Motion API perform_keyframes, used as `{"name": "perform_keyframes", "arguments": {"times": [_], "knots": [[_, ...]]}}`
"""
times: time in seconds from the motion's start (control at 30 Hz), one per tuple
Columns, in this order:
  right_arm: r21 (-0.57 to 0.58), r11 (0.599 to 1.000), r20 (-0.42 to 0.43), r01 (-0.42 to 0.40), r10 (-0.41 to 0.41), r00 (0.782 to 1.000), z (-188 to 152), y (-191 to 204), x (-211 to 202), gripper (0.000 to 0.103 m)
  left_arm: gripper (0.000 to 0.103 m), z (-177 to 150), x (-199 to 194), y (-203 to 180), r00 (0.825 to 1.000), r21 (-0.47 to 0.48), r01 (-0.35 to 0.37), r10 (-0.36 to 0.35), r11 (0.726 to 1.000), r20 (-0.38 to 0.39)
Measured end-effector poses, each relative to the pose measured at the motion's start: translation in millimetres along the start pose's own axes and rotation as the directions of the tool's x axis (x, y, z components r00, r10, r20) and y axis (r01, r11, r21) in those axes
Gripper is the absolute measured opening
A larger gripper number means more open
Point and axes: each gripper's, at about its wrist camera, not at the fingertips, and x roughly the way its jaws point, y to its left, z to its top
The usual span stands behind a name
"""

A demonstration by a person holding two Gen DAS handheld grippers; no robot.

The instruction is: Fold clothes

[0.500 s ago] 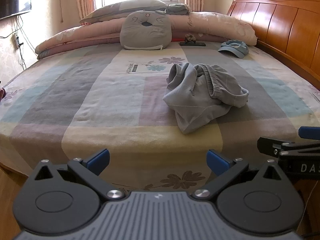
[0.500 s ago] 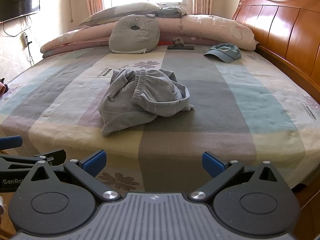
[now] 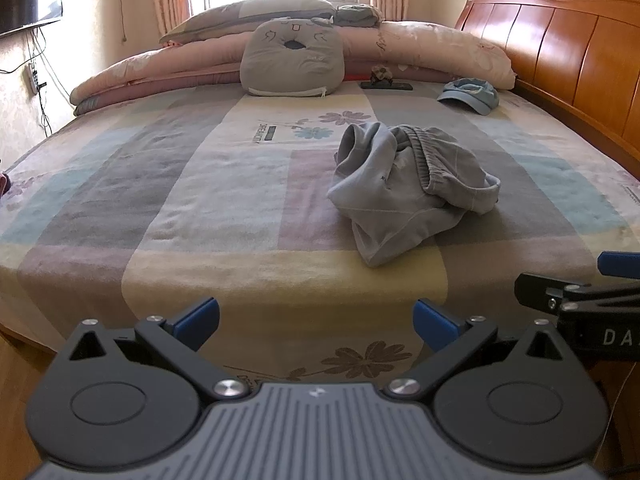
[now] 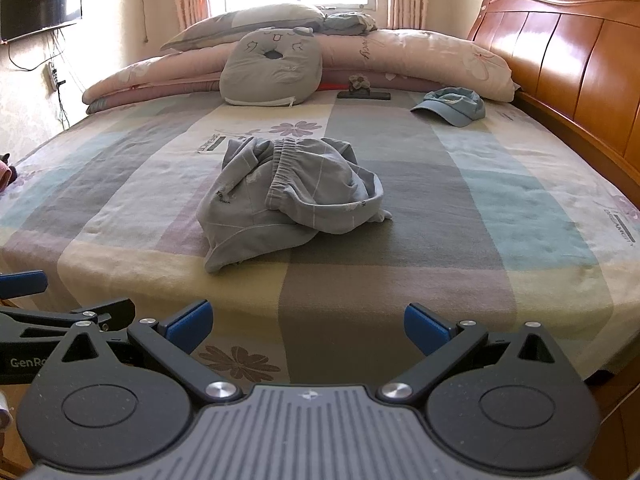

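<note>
Nothing's budged since half a second back: both left gripper [image 3: 316, 322] and right gripper [image 4: 308, 328] gape wide, empty. Crumpled soft grey shorts [image 4: 288, 196] sit at 12 o'clock on the checked bedsheet [image 4: 460, 208], open room all round.

The left gripper [image 3: 316, 320] tilts downward with its jaws spread wide and nothing between them. The right gripper [image 4: 308, 322] sits just beside it, tilted alike, jaws equally wide and empty.

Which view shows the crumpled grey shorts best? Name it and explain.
Right wrist view: the grey shorts lie near centre, elastic waistband facing the camera. Left wrist view shows them right of centre, waistband seen more side-on.
</note>
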Motion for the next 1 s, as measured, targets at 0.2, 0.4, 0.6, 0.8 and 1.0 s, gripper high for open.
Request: {"name": "perform_keyframes", "arguments": {"times": [0.2, 0.4, 0.6, 0.8, 1.0], "knots": [[-0.003, 1.0, -0.003, 0.001, -0.001, 1.0, -0.1, 0.2, 1.5, 0.103, 0.102, -0.8, 3.1, 0.8, 1.0, -0.002, -0.008, 0.008, 1.0, -0.004], [-0.001, 1.0, 0.0, -0.003, 0.003, 1.0, -0.2, -0.3, 1.0, 0.103, 0.102, -1.6, 1.5, 0.0, 1.0, -0.001, -0.013, 0.013, 1.0, 0.0], [-0.003, 1.0, 0.002, -0.003, 0.003, 1.0, -0.9, -0.7, 0.5, 0.103, 0.102, -1.5, 0.5, -0.3, 1.0, -0.001, -0.014, 0.014, 1.0, 0.0], [-0.003, 1.0, 0.003, -0.003, 0.003, 1.0, -0.9, -0.6, 0.0, 0.103, 0.102, -1.6, 0.7, 0.1, 1.0, 0.0, -0.015, 0.015, 1.0, -0.001], [-0.003, 1.0, 0.003, -0.005, 0.005, 1.0, -1.1, -0.6, 0.6, 0.103, 0.102, -0.8, 1.8, -0.4, 1.0, -0.002, -0.017, 0.017, 1.0, -0.003]]}}
